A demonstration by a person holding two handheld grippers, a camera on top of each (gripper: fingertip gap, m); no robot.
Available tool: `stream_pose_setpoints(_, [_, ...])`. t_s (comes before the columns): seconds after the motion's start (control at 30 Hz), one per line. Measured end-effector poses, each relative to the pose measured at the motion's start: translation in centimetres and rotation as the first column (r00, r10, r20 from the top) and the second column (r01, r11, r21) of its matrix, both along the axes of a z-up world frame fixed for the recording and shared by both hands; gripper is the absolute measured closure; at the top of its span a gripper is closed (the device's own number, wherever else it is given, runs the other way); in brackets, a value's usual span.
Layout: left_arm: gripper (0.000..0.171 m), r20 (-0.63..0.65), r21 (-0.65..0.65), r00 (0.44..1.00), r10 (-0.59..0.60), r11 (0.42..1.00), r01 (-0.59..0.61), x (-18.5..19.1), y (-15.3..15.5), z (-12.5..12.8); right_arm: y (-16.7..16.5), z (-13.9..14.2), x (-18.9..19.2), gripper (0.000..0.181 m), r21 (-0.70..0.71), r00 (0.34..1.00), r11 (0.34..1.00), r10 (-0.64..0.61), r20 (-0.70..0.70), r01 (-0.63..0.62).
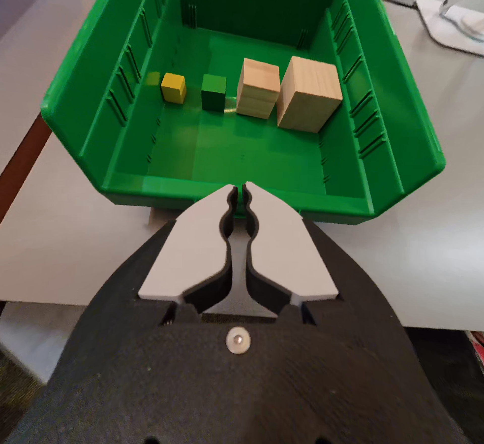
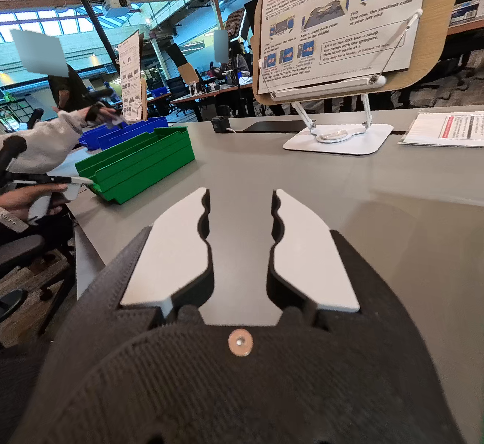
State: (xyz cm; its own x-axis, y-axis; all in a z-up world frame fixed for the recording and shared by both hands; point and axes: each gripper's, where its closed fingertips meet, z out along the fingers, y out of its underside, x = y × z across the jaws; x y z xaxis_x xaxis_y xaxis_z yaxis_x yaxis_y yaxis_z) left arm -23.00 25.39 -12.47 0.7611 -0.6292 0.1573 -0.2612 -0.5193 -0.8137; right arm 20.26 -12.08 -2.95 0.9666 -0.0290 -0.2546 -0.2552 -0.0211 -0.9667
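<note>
A green plastic bin (image 1: 86, 85) stands on the grey table. On its floor is a row, left to right: a small yellow cube (image 1: 173, 88), a green cube (image 1: 213, 92), a wooden block (image 1: 258, 88) and a larger wooden block (image 1: 309, 93). My left gripper (image 1: 240, 188) is shut on the middle of the bin's low front edge, with green showing between its fingers. It also shows at the bin's front in the right wrist view (image 2: 81, 181), held by a hand. My right gripper (image 2: 241, 193) is open and empty over bare table, to the right of the bin (image 2: 146, 159).
A white document stand (image 2: 337, 140) holding an instruction sheet (image 2: 337, 25) stands at the far right. A loose paper sheet (image 2: 445, 130) lies beyond it. Blue bins (image 2: 123, 130) sit behind the green one. A small black device (image 2: 220, 125) sits mid-table. The table edge (image 1: 23, 169) runs close on the left.
</note>
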Motion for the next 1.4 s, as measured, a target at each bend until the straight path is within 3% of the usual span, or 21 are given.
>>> stream_pose_setpoints(0.23, [0.164, 0.089, -0.033, 0.996, 0.006, 0.999, -0.003, 0.1, 0.5, 0.1, 0.2, -0.3, -0.2, 0.136, -0.011, 1.000, 1.000, 0.017, -0.017, -0.017])
stream_pose_setpoints(0.87, [0.160, 0.056, 0.115, 0.998, 0.000, 0.993, -0.006, 0.3, 0.5, 2.1, 0.5, -1.3, -0.7, 0.134, -0.062, 0.999, 0.997, 0.044, -0.021, -0.046])
stream_pose_setpoints(1.4, [0.159, 0.082, 0.123, 0.996, -0.019, 0.992, 0.008, 0.7, 0.4, 2.4, 0.6, -1.5, -0.6, 0.134, -0.073, 0.999, 0.996, 0.044, -0.029, -0.046])
